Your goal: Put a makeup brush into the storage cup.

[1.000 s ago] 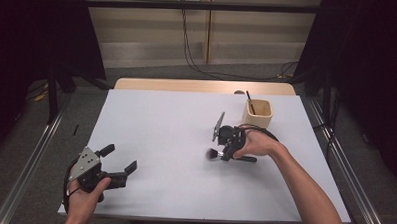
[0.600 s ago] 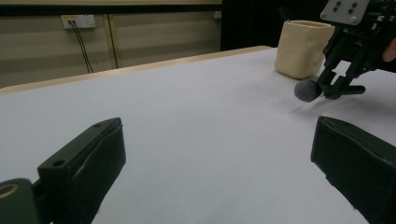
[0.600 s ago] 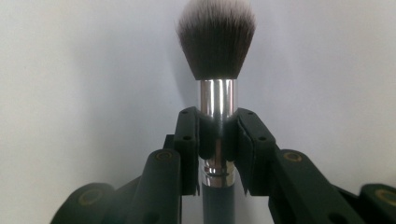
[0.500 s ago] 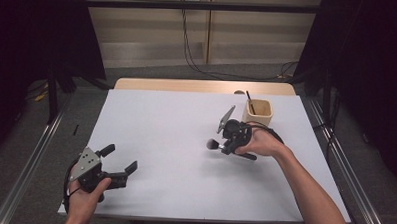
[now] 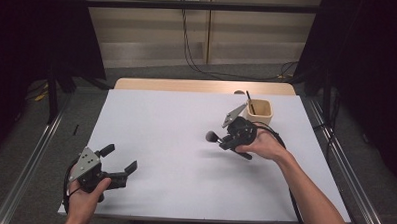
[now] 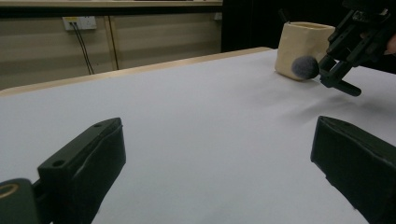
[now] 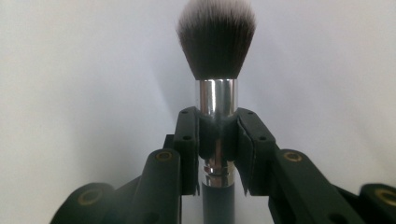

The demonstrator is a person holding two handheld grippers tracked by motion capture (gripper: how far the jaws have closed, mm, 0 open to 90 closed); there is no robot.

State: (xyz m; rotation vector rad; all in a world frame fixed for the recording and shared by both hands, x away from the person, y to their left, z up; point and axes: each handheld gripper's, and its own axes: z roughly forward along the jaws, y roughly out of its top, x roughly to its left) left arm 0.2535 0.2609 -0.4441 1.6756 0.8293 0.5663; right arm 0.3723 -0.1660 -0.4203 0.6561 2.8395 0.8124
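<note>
A: Starting nearest, what is the left tool (image 5: 118,165) doing?

B: It is sitting released at about seven o'clock on the white paper-covered surface (image 5: 174,181), jaws spread wide with nothing between them. It looks to be taking no part in the work.

A: And the right tool (image 5: 224,140)?

B: It is grasping a round-headed makeup brush with dark, pale-tipped bristles, a shiny silver ferrule and a dark handle (image 7: 216,70). The jaws are pinching just below the ferrule. In the high view the brush is hanging clear of the surface at about two o'clock, bristle head pointing toward nine.

A: So how far along is it?

B: The pickup looks done. Beyond it, at about one o'clock, a cream square holder (image 5: 259,111) is already keeping one thin dark stick (image 5: 250,102), so I judge the brush is heading there. Carrying it over and dropping it in is what remains.

A: Anything hard to read?

B: The handle's lower end is getting cut off in the right gripper view, the holder's inside is staying out of sight, and I cannot tell what the stick is.
</note>
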